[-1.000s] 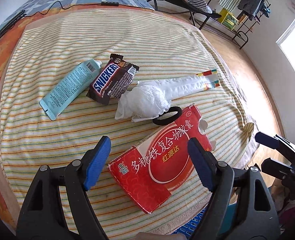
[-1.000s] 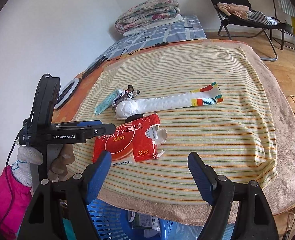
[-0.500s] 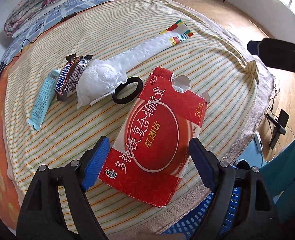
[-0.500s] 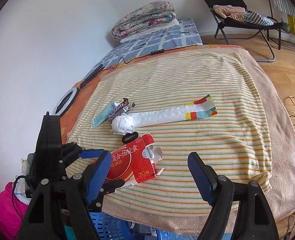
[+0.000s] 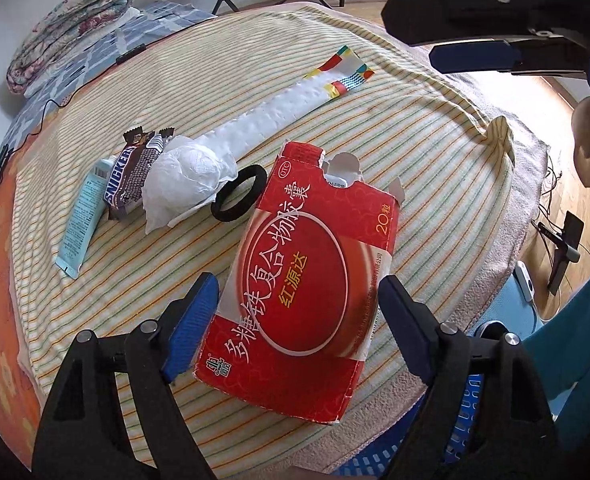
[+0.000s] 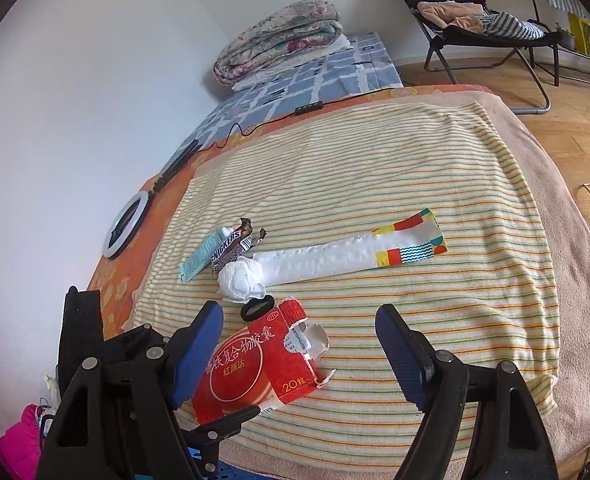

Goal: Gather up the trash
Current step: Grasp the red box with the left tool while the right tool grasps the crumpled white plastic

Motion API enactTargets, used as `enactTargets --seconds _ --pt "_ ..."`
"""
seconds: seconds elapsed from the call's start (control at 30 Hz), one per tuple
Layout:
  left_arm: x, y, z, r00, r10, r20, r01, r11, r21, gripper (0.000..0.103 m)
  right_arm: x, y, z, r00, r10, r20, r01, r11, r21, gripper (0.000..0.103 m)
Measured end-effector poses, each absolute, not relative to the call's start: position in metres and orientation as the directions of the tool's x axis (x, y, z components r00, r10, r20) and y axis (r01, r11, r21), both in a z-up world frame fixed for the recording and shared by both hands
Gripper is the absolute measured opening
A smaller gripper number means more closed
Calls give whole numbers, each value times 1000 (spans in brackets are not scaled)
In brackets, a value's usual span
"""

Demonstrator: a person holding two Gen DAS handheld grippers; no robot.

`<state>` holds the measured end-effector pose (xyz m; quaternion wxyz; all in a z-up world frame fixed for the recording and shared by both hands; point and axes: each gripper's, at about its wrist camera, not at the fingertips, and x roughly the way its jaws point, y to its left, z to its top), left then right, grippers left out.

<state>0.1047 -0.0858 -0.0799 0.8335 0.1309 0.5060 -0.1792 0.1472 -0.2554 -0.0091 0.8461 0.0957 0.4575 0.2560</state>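
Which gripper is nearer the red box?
Left. The left gripper straddles the red box, jaws open on either side. The right gripper hangs back from it, also open.

Box (image 5: 307,280) nearest on the blanket (image 5: 435,128), hair tie (image 5: 239,192), tissue (image 5: 187,178) and wrapper (image 5: 133,174) behind-left.

Landmark: red box (image 5: 307,280) on the striped towel (image 6: 375,168).
Beyond the box: black ring (image 5: 239,192) touching its far corner, then crumpled paper (image 5: 185,178), candy wrapper (image 5: 129,178) and tube (image 5: 81,216) packed together; long white wrapper (image 6: 347,254) lies across.
Right of the box: bare towel, open passage.
Near the box: left gripper (image 5: 295,320) spread wide, flanking its sides.
Far end of towel: clear.
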Motion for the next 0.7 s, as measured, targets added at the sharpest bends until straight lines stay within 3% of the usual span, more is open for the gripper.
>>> enactTargets --seconds 0.13,0.33,0.57,0.7 --pt "96 -79 -81 407 -175 -896 438 899 23 83 150 -251 -11 447 524 -725 -346 849 400 81" --pt "104 -100 -92 396 -120 -910 452 889 79 91 152 -254 -9 467 500 -729 -339 863 375 81" --pt "96 -104 -98 391 -126 -912 470 879 81 89 158 -251 -16 453 499 -739 -348 862 369 80" --pt "74 -86 -96 403 -123 -907 456 886 82 89 162 -232 -19 430 515 -742 -407 844 350 72"
